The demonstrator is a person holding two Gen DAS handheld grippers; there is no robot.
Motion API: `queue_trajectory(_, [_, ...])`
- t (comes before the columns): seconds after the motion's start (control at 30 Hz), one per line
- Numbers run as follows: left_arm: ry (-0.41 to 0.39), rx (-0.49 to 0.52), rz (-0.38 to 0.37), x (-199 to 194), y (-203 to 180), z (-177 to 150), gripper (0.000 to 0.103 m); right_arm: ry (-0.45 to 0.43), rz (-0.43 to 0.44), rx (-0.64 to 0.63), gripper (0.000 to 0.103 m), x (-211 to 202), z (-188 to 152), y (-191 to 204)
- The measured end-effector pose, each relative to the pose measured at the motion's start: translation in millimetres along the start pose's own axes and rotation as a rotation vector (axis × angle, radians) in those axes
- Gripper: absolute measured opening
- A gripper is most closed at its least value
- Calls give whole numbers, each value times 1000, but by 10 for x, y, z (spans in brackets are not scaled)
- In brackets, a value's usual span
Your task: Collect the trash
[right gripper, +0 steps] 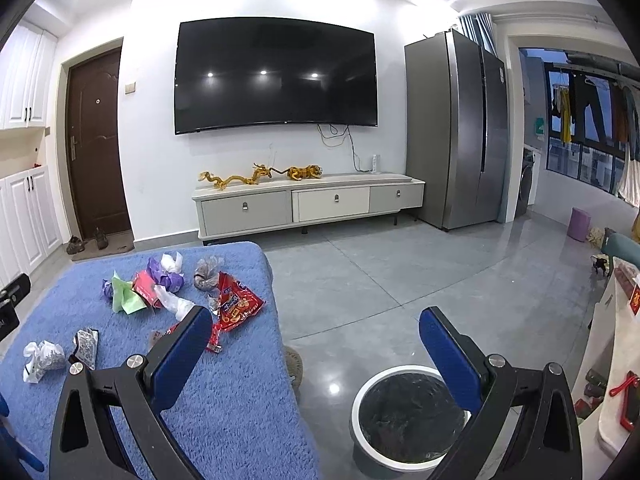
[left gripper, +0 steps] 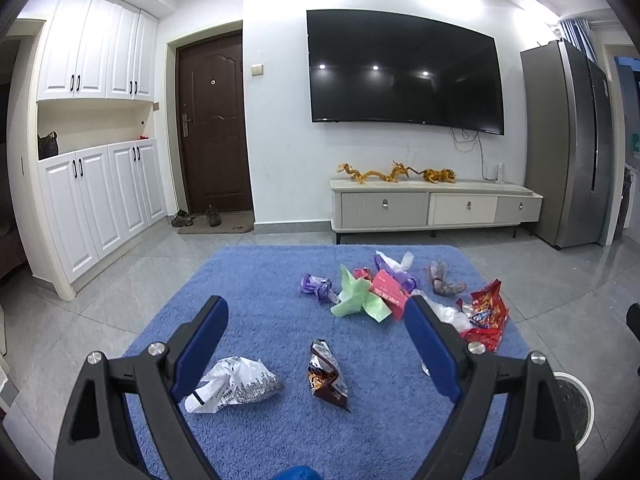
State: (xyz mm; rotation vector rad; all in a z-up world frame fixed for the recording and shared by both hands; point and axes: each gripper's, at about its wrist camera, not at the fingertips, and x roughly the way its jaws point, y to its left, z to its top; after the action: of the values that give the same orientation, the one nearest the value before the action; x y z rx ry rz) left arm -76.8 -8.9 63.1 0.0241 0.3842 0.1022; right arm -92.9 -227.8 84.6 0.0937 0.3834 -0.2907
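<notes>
We hold our left gripper [left gripper: 316,320] above the near part of a blue fluffy rug [left gripper: 260,304], its two blue fingers spread wide with nothing between them. Just below the gap, on the rug, lies a brown snack wrapper [left gripper: 326,376], and to the left of it, partly behind the left finger, a crumpled white and grey bag [left gripper: 236,384]. Further from us on the rug is a heap of trash: a green paper [left gripper: 356,296], a red packet [left gripper: 386,290], a purple wrapper [left gripper: 318,286] and a big red snack bag [left gripper: 486,314] beside the right finger.

Our right gripper [right gripper: 316,330] is also wide apart and empty. It hangs over the right edge of the rug [right gripper: 240,400] and the grey tiled floor [right gripper: 380,280]. Its left finger covers a part of the big red snack bag [right gripper: 238,306]; its right finger stands over a round white bin [right gripper: 408,416] lined with a dark bag, on the floor just beside the rug. The heap is to the left of this gripper.
</notes>
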Motion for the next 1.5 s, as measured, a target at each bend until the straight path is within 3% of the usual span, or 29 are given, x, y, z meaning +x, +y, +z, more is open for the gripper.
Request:
queue_trajectory(0.17, [11, 1, -12, 43, 11, 3, 89, -16, 8, 8, 103, 36, 4, -39])
queue_trajectory(0.63, [97, -22, -49, 360, 126, -76, 89, 75, 3, -2, 103, 307, -54, -12])
queue_trajectory(0.93, [100, -56, 1, 522, 474, -79, 89, 80, 14, -31, 103, 394, 11, 157])
queue_trajectory(1.13, [112, -95, 59, 629, 939, -104, 89, 122, 106, -80, 103, 550, 14, 474])
queue_trajectory(1.3, [168, -110, 96, 720, 1410, -222, 89, 165, 211, -122, 103, 686, -46, 786])
queue_trajectory(1.5, [253, -137, 25, 763, 1787, -412, 89, 250, 342, -178, 103, 859, -206, 1205])
